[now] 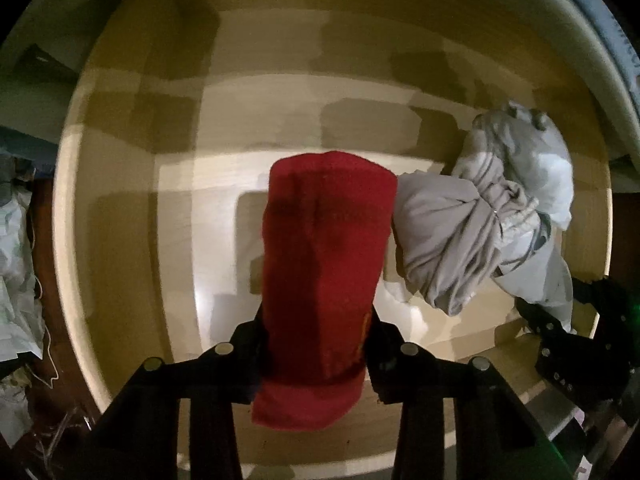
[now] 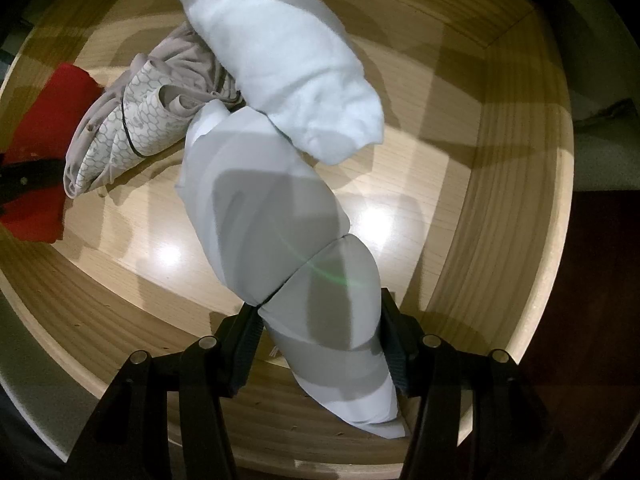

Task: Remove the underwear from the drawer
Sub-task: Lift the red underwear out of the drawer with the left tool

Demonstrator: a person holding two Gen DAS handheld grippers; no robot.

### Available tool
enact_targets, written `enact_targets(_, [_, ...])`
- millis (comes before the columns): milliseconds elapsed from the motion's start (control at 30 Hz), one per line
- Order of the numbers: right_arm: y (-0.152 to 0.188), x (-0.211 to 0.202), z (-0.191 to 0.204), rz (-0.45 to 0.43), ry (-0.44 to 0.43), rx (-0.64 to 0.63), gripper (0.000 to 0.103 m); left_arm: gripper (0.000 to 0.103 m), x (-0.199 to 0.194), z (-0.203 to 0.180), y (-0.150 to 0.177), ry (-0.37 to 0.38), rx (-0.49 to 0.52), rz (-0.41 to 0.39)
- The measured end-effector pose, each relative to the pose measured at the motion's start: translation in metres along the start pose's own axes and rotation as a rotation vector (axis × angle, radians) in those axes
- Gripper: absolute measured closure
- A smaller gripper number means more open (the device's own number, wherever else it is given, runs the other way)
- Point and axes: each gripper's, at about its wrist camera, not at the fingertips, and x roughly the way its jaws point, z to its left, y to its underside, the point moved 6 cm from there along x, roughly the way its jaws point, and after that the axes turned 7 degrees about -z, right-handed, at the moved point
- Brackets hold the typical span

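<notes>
While the left gripper (image 1: 316,344) is clamped on the red underwear (image 1: 324,240) and the right gripper (image 2: 320,340) on the pale-blue underwear (image 2: 296,200), both should be lifted straight up — clear of the wooden drawer (image 1: 120,240) — fingers kept closed

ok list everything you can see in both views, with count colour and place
drawer: one, light wood, around all the garments
red garment: one, red, on the drawer floor, between the left jaws
pale blue-white garment: one, folded and padded, between the right jaws
grey garment bundle: one, grey with a honeycomb-print piece, between the red and pale ones
clutter: whitish, outside the drawer's left edge, too dim to count
left gripper: one, black, jaws closed on the red garment
right gripper: one, black, jaws closed on the pale garment
</notes>
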Motion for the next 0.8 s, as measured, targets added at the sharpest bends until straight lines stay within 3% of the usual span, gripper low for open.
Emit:
enact_targets(500, [-0.001,0.004,0.001,-0.005,0.000,0.003,0.052,0.063,-0.082,-0.006,0.014,0.024,-0.001,-0.153])
enact_targets(800, [-0.003,0.004,0.000,-0.011,-0.003,0.009,0.052,0.063,-0.142,0.024,0.008,0.022,0.022,-0.244])
